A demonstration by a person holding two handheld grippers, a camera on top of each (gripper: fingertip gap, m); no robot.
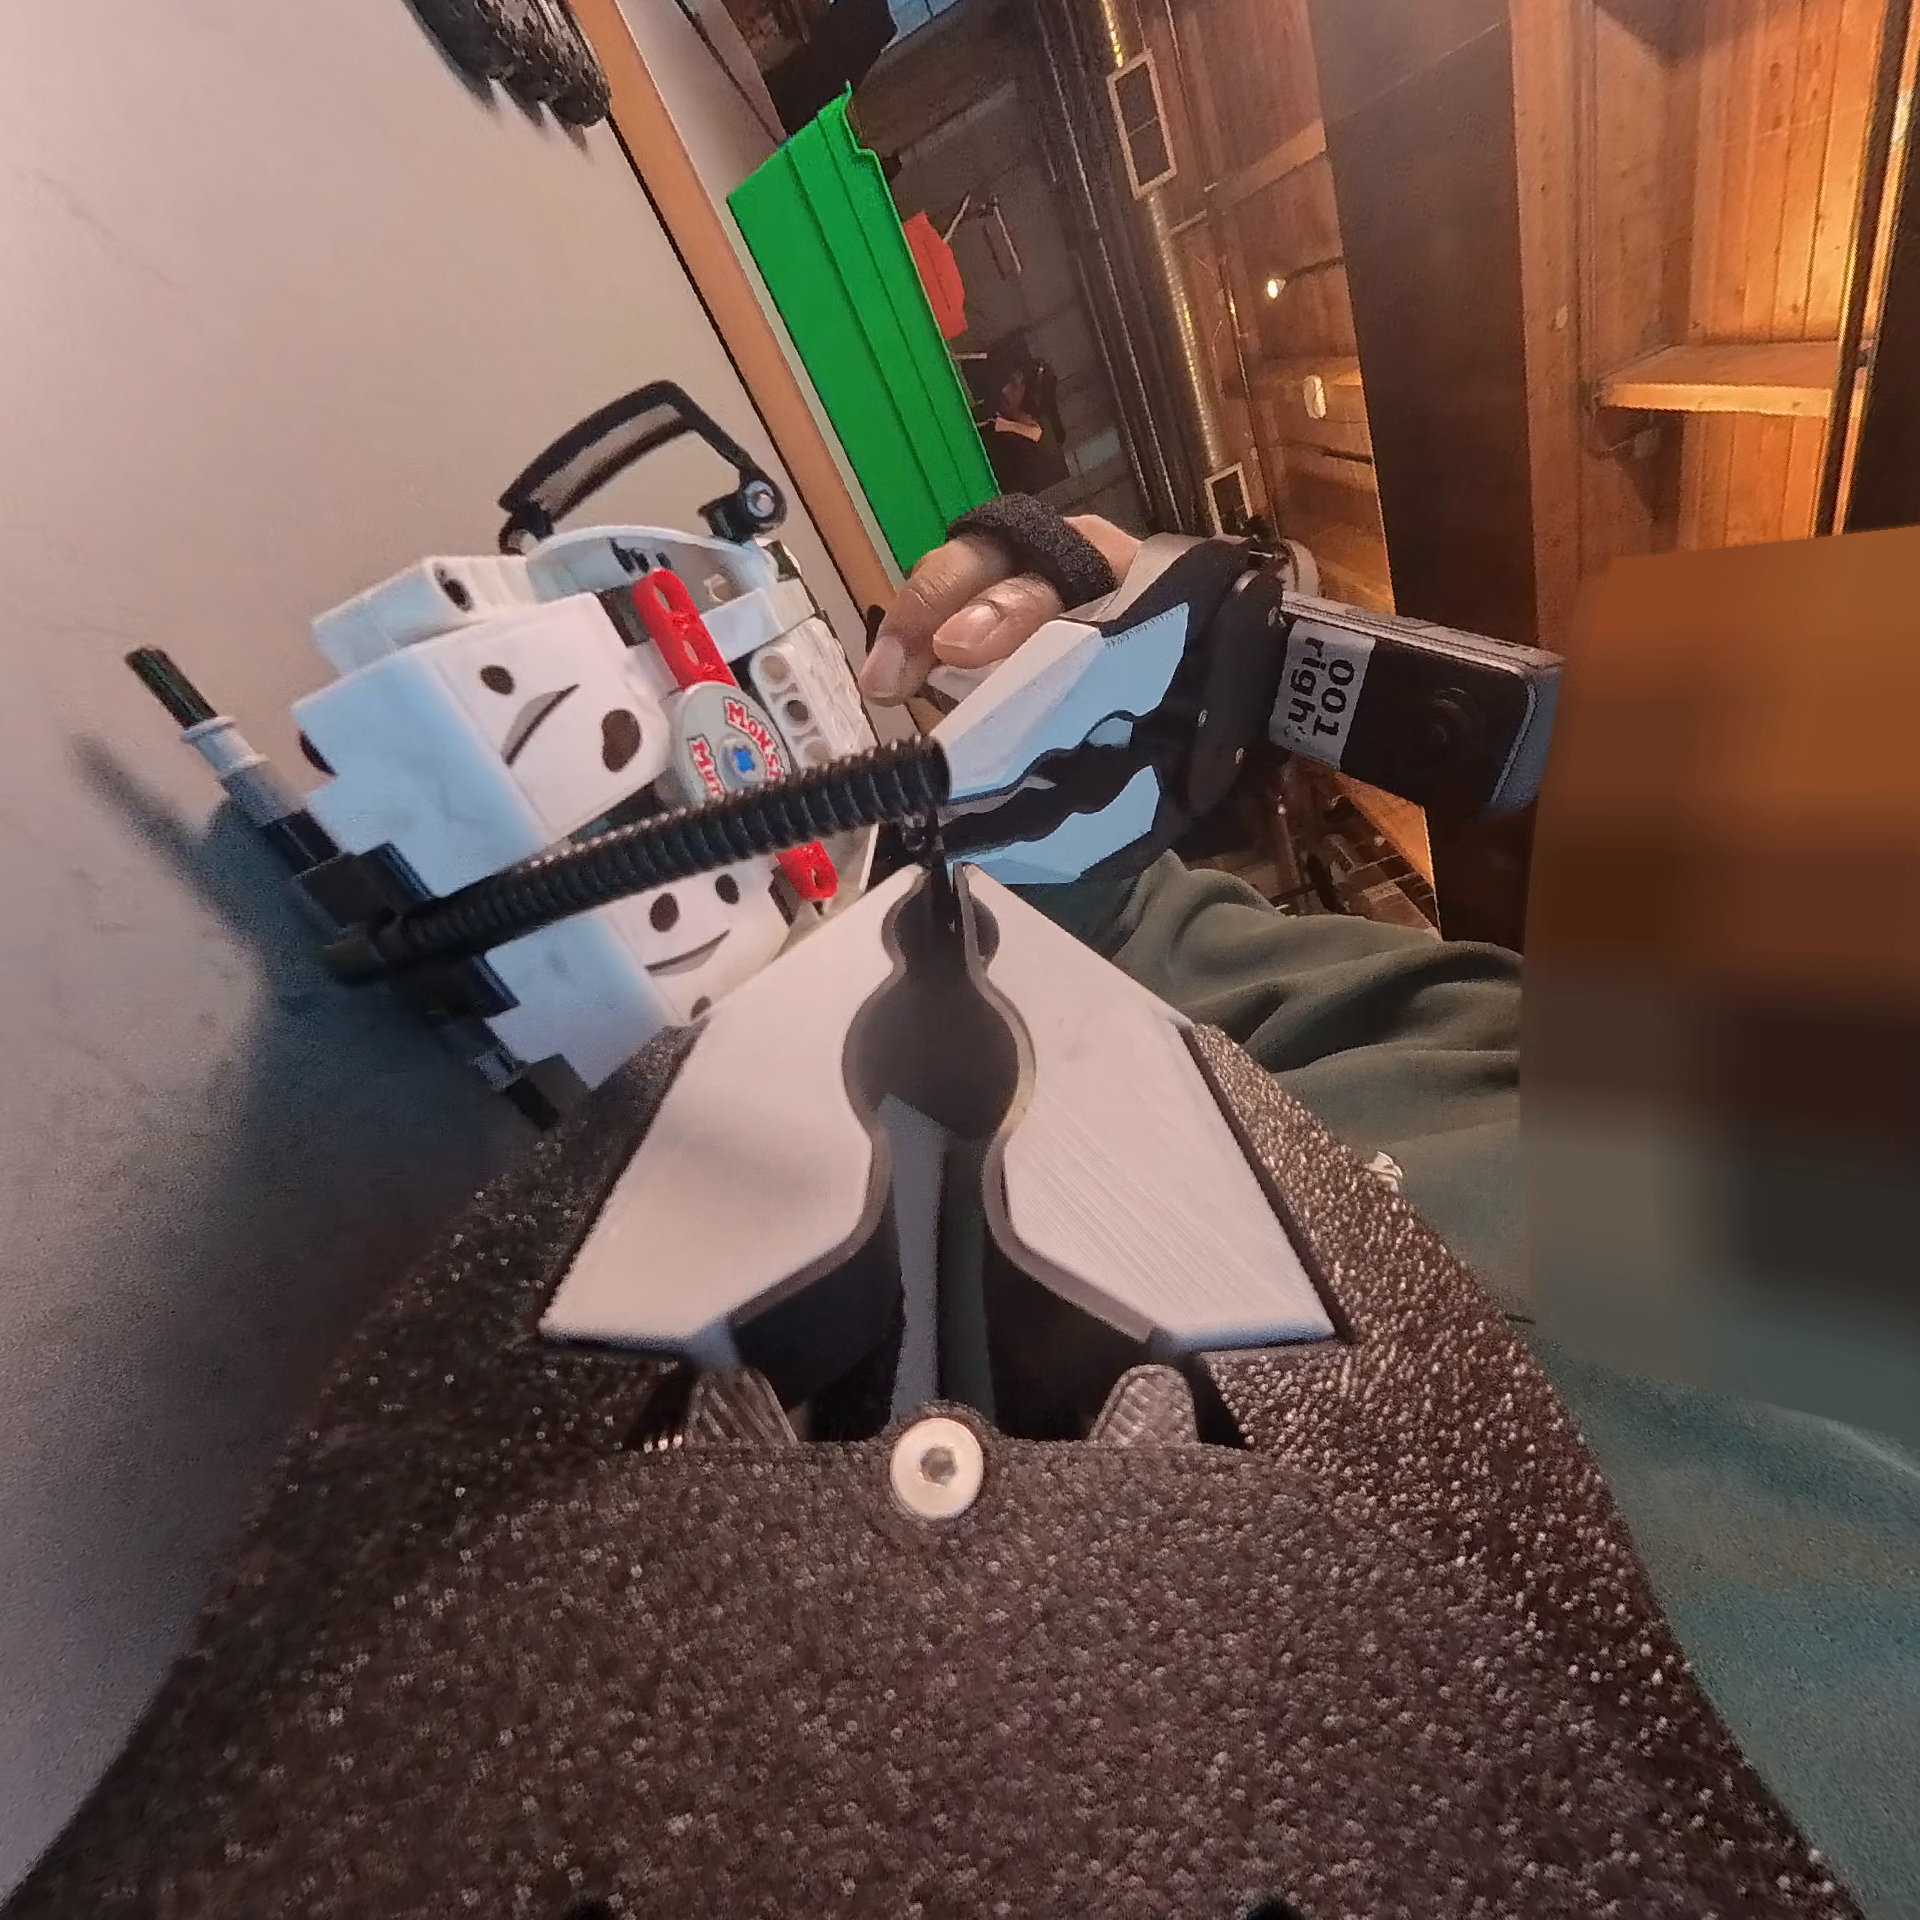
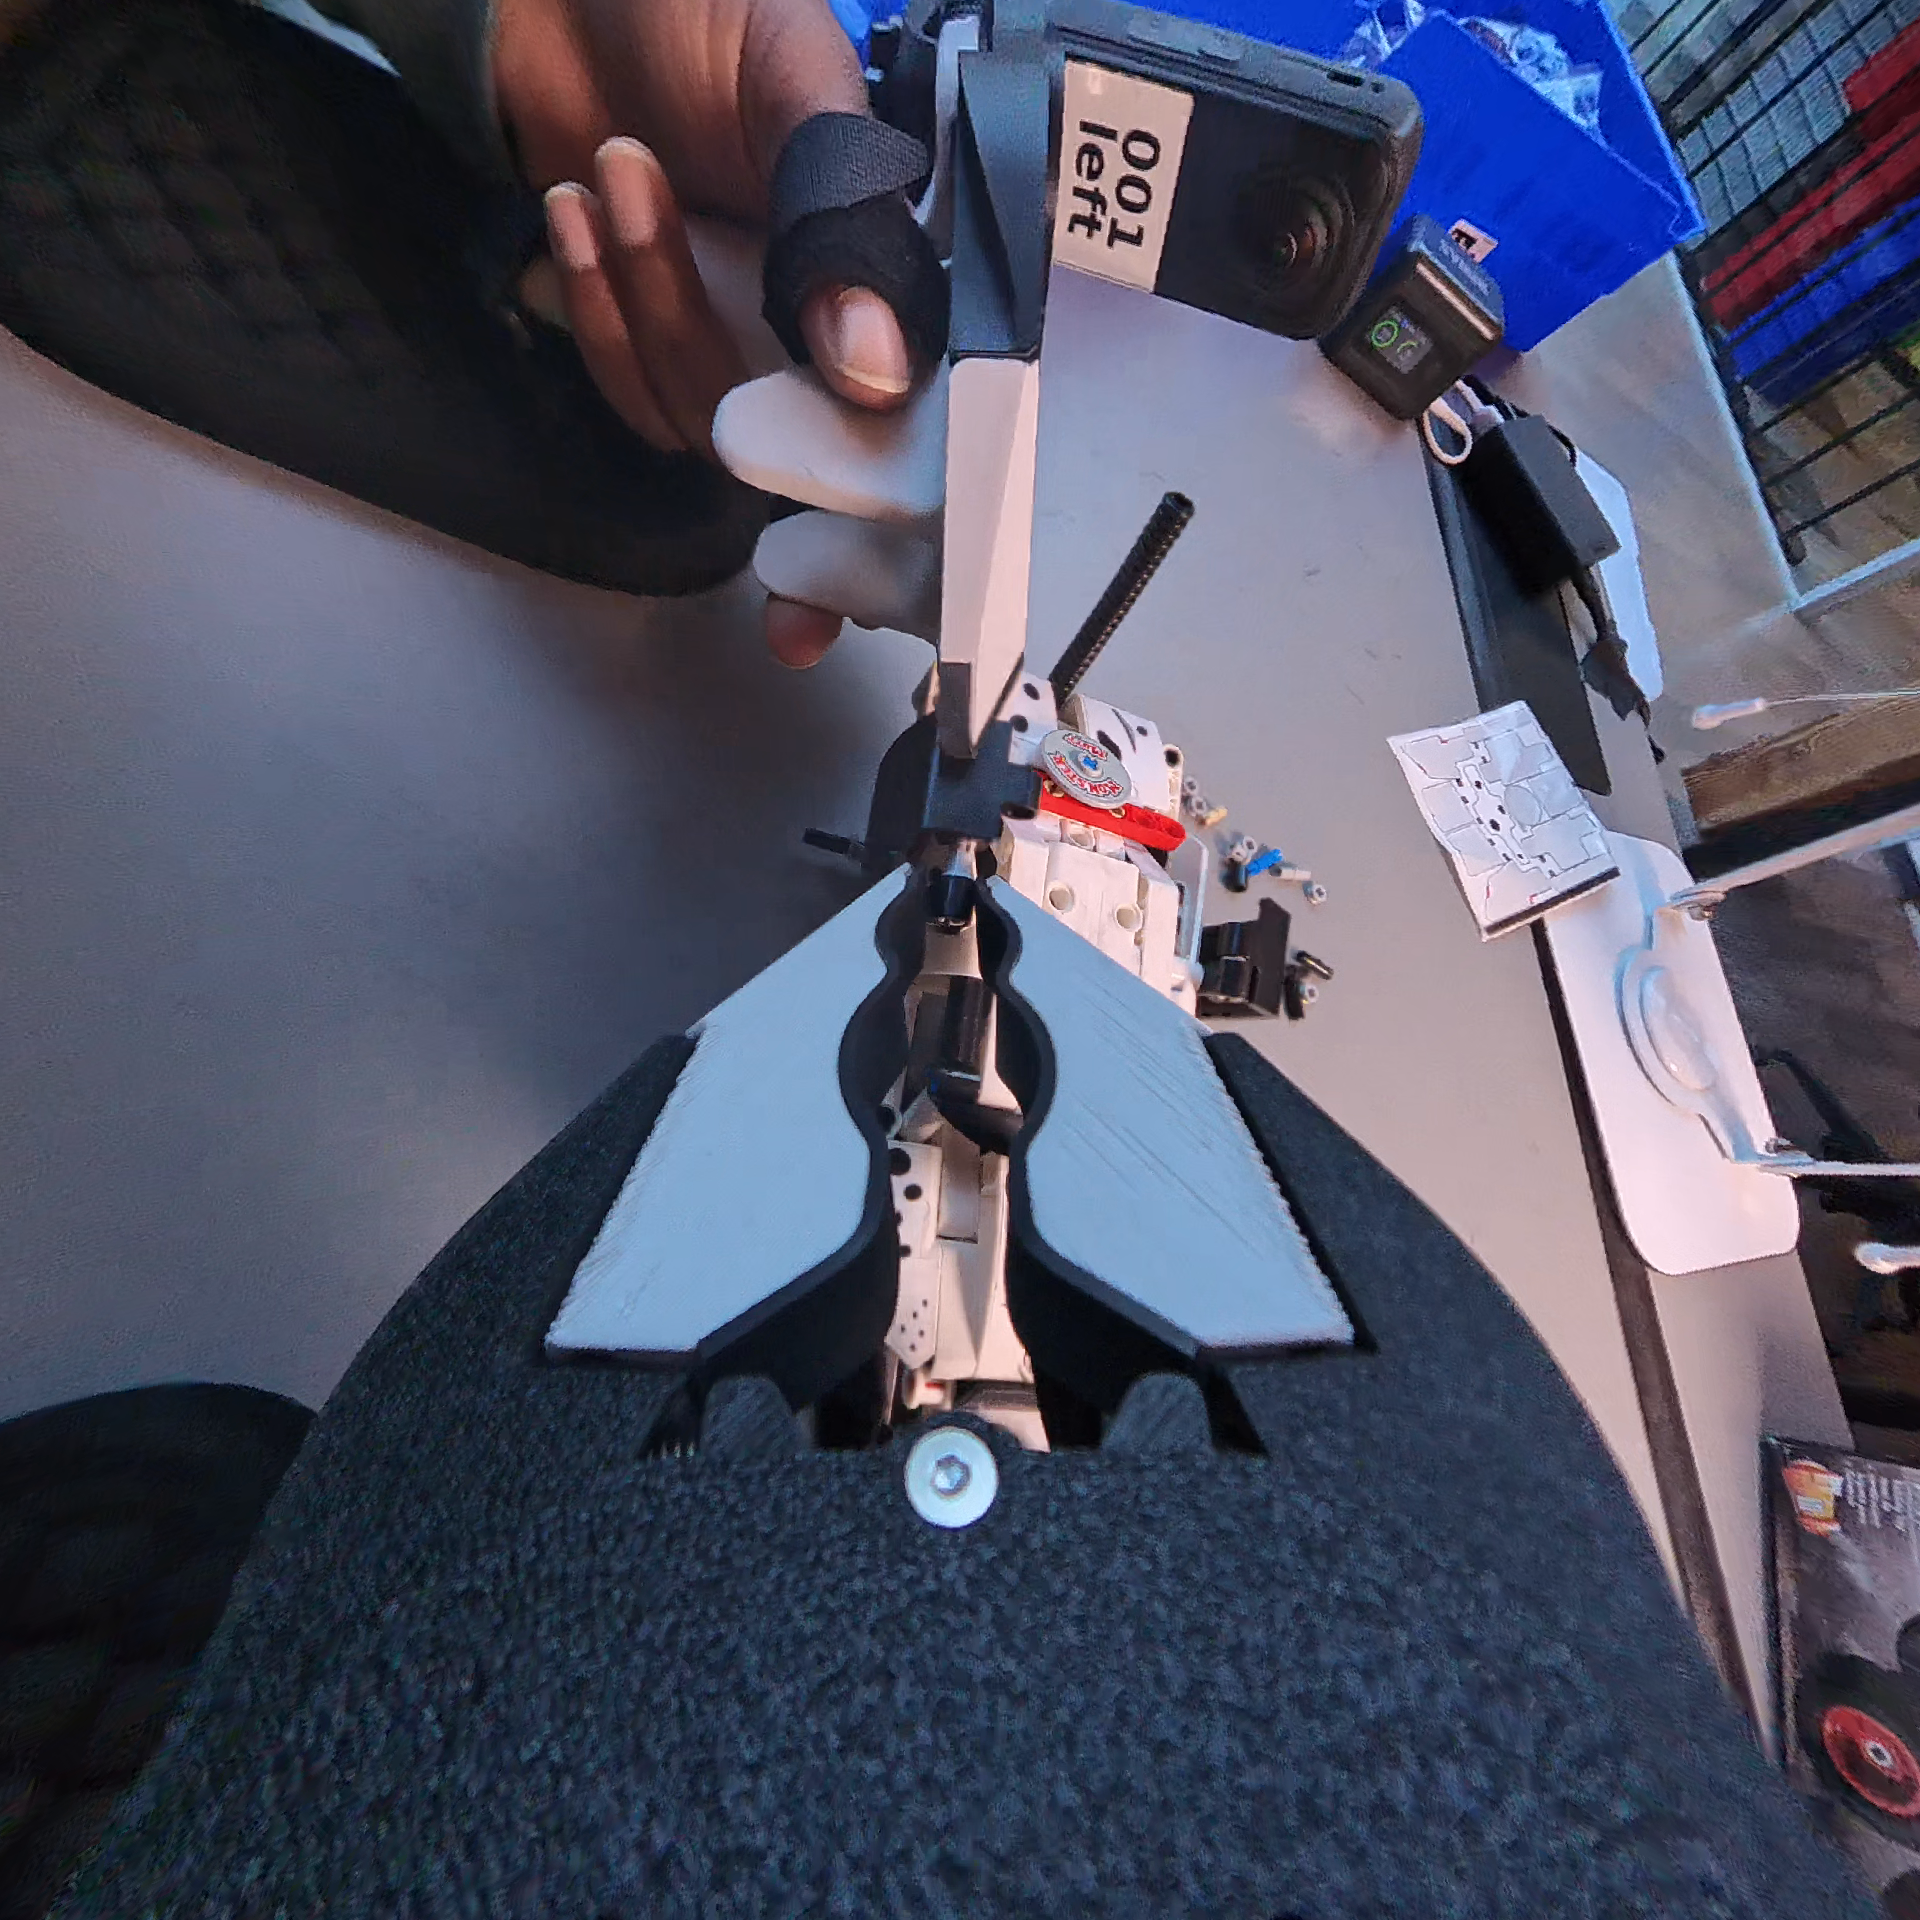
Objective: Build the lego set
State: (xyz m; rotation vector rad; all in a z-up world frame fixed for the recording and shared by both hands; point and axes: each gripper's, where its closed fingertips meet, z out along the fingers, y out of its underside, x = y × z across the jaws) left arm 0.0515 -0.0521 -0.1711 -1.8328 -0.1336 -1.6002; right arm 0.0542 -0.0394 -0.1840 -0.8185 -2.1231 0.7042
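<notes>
Left wrist view shows the left gripper (image 1: 943, 883), ridged grey fingers nearly together, pinching a thin black stub under the ribbed black hose (image 1: 665, 842). That hose runs from the white lego model (image 1: 499, 748), a blocky build with dark spots and a red beam, lying on the pale table (image 1: 208, 416). The right gripper (image 2: 948, 888) clamps a small black pin at the model's end. Loose small pieces (image 2: 1262, 862) and a sticker sheet (image 2: 1496, 816) lie just beside it.
</notes>
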